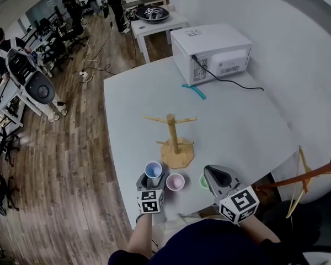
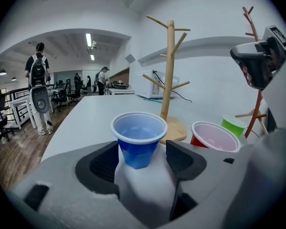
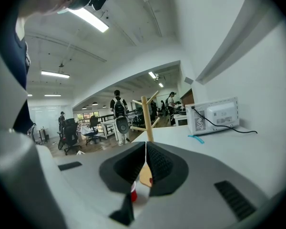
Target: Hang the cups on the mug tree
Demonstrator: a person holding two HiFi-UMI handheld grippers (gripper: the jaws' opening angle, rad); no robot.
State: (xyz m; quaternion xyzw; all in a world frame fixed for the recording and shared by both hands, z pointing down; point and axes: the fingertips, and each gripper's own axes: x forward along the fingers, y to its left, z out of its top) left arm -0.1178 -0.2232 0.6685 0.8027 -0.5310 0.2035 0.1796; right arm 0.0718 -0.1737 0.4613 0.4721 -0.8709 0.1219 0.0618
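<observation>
Left gripper view shows a blue, white-rimmed plastic cup (image 2: 138, 140) upright on the white table (image 2: 86, 118) by the wooden mug tree (image 2: 169, 70), between the down-tilted left gripper's (image 2: 145, 159) parted jaws. The right gripper's (image 3: 145, 163) jaws are together.

Head view: the mug tree (image 1: 174, 139) stands at frame centre on the table (image 1: 237, 120), with the microwave (image 1: 211, 52) behind it at upper right. 3 cups line up just below its base: left cup (image 1: 153, 170), middle cup (image 1: 175, 181), right cup (image 1: 203, 181). The left cup stands between the jaws of the left gripper (image 1: 153, 176), and the right gripper (image 1: 212, 173) overlaps the right cup's right side.
</observation>
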